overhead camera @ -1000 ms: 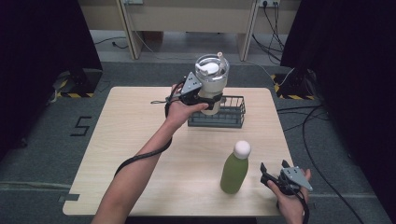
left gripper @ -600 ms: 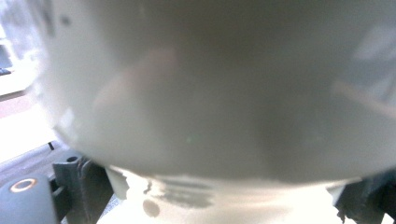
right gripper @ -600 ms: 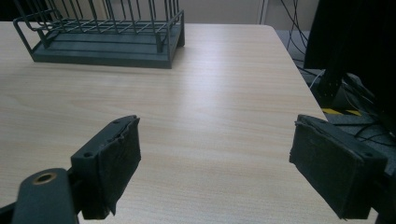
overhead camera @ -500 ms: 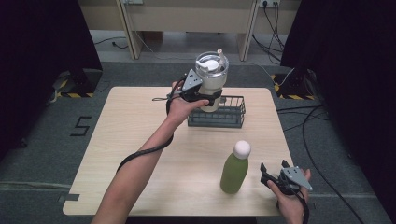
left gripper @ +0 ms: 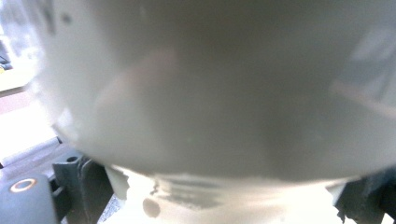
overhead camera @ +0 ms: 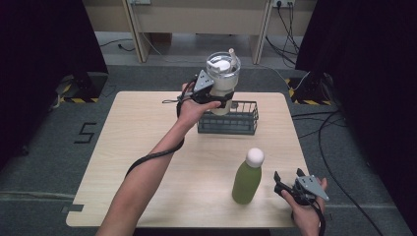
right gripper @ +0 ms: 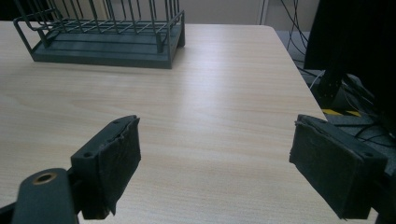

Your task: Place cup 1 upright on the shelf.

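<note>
My left gripper pinches the cup around its body, upright, just above the rack. To seat it well I keep it vertical and lower it straight between the wires, releasing only once the base rests. My right gripper is spread and holds nothing, low over the near corner of the surface. The bottle stands just left of it, well clear of the rack.

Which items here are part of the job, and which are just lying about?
In the job:
- tumbler, clamped in the left gripper, held above the wire rack
- wire rack, on the table

Lying about:
- green bottle, standing untouched
- right gripper, open and empty near the table's edge
</note>
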`<state>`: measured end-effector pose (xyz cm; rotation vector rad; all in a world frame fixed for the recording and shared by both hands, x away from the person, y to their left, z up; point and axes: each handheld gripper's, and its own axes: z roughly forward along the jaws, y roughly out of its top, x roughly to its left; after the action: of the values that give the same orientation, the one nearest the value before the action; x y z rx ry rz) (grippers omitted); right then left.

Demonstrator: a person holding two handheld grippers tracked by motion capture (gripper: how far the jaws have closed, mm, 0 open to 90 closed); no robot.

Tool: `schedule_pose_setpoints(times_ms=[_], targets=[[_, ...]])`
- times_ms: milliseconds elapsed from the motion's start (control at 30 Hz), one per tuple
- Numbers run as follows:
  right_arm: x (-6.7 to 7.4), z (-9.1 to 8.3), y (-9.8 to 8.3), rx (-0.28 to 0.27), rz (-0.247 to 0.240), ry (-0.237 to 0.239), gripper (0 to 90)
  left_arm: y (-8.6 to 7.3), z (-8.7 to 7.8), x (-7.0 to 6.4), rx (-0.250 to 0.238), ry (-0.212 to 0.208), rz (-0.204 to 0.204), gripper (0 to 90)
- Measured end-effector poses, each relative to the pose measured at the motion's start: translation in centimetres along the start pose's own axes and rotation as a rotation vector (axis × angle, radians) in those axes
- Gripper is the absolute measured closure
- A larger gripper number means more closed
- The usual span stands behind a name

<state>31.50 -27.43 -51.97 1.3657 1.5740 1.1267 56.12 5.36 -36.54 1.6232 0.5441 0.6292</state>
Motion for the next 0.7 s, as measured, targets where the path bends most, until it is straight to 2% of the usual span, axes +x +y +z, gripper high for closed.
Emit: schedule_pose_setpoints(times_ms=[700], targets=[[0.0, 0.0, 0.0, 0.0, 0.0, 0.002, 15.9, -0.4, 1.3, 0.9, 0.015, 0.039, -0.027, 9.1]])
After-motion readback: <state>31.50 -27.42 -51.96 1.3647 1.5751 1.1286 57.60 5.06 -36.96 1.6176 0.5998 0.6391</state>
